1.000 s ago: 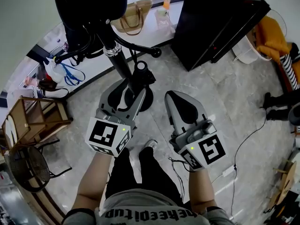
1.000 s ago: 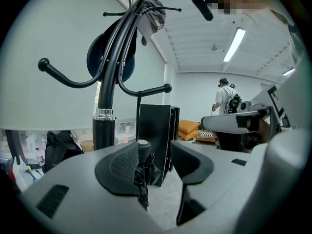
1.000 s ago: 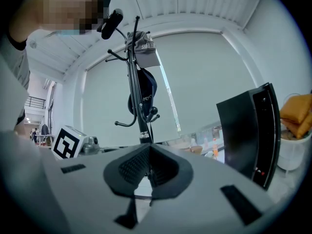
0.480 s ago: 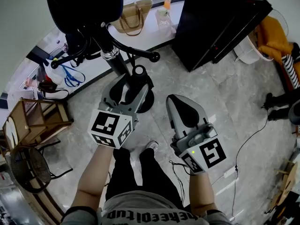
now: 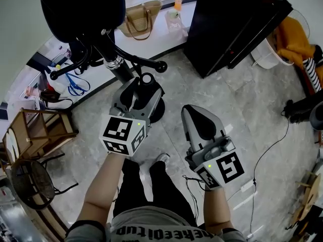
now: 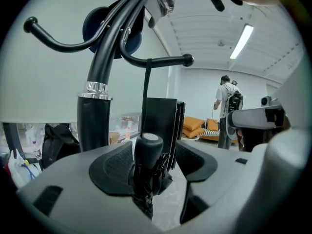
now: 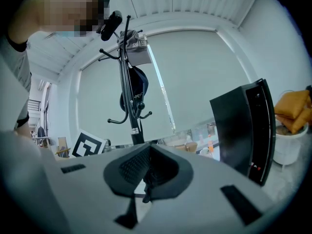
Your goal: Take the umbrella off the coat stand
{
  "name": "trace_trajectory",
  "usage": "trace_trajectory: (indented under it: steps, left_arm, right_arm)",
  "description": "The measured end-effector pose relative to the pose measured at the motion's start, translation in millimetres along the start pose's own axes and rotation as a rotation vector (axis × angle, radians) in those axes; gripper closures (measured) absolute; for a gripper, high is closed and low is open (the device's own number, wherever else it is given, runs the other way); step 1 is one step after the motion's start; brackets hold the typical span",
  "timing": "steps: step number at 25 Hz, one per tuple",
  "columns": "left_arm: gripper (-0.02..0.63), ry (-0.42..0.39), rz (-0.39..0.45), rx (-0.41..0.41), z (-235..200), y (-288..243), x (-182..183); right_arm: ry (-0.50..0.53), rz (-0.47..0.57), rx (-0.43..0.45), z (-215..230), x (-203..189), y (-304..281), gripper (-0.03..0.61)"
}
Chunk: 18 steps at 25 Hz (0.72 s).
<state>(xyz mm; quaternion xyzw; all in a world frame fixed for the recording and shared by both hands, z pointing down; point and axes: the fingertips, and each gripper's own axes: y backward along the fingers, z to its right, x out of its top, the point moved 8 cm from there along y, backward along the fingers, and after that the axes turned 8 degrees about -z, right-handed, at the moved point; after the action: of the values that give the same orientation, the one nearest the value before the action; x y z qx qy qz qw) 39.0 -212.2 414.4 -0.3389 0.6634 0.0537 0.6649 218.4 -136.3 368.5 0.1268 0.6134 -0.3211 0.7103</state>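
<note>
Umbrella [image 6: 147, 152], folded, is hung by a thin cord [image 6: 146, 96] from a hook [image 6: 168, 60] of the coat stand [image 6: 93, 121]. It is flanked by the jaws of the left gripper [image 6: 156, 165], just opened wide and not pressed on it. The right gripper [image 7: 146, 172] is seen with jaws closed together, empty.

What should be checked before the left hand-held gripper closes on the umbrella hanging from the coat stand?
1. Left hand-held gripper wide open, jaws just been opening: ok.
2. Umbrella handle between its jaws: ok.
3. Pads pressing on the handle: not ok, no grip.
4. Strap free to lift off the hook of the coat stand: cannot tell.
5. Right hand-held gripper shut, empty, apart from the coat stand: ok.
</note>
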Motion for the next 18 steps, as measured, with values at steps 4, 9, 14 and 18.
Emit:
trace_trajectory:
  steps: [4,9,14,18]
  left_arm:
    - [0.342,-0.002,0.001,0.011,-1,-5,1]
    - [0.342,-0.018,0.005,0.027,-4,-12,4]
    - [0.344,-0.045,0.001,0.03,-6,-20,2]
    - [0.385,-0.071,-0.019,0.023,-5,-21,1]
  right_arm:
    - [-0.002,-0.002,-0.006,4,0,-1,0.566]
    - [-0.01,-0.009,-0.006,9,-3,-2,0.566]
    - [-0.013,-0.009,-0.007,12,-4,-4,0.566]
    - [-0.014,-0.009,-0.008,13,-5,-3,0.566]
